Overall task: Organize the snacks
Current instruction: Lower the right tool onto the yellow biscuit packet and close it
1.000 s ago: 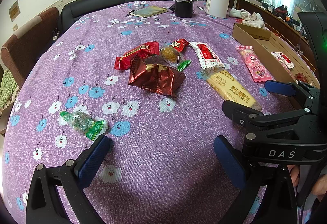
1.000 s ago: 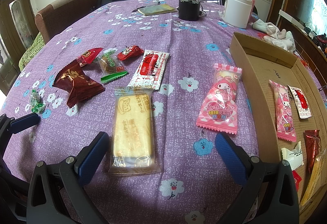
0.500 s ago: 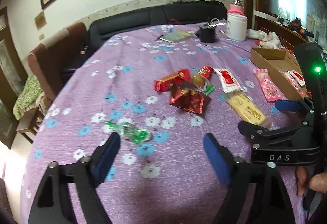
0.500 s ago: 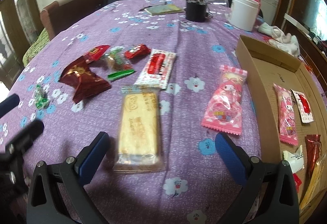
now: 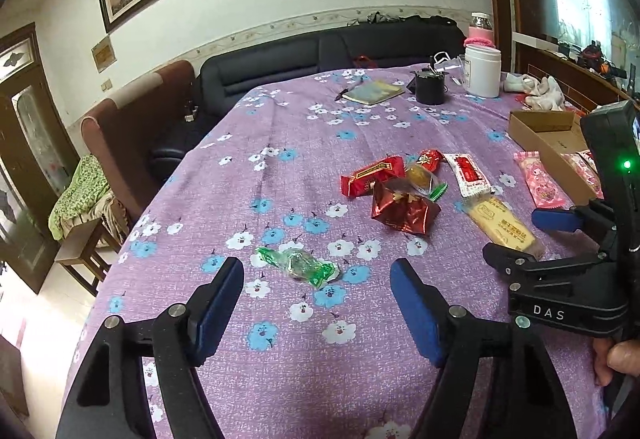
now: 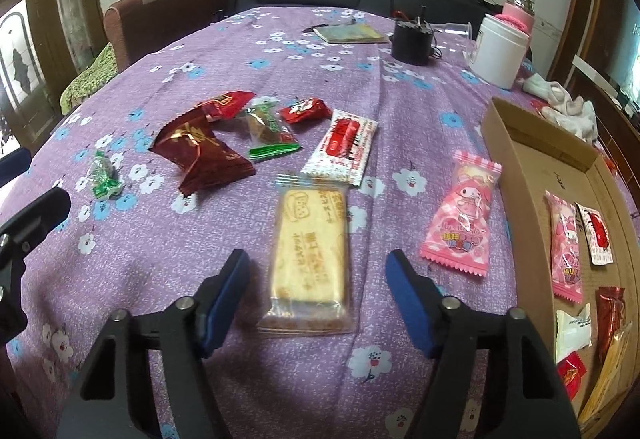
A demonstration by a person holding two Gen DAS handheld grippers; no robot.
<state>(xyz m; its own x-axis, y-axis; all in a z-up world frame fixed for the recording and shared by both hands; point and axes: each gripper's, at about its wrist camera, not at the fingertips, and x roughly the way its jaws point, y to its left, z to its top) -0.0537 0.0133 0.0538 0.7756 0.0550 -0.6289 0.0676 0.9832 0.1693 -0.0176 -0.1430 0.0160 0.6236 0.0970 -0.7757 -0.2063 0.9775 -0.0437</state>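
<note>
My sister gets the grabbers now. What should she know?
Left gripper: open, empty, lined up on the green candy.
Right gripper: open, empty, straddling the biscuit pack.
Done: several snacks lie in the cardboard box.
Left: the pink pack, white-red pack, dark red bag and the small sweets beside it, all on the tablecloth.

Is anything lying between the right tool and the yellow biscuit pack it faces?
Nothing visible does. The right tool is open with the yellow biscuit pack lying flat on the tablecloth between its fingers. The pink snack pack lies off to the right, beside the cardboard box.
</note>
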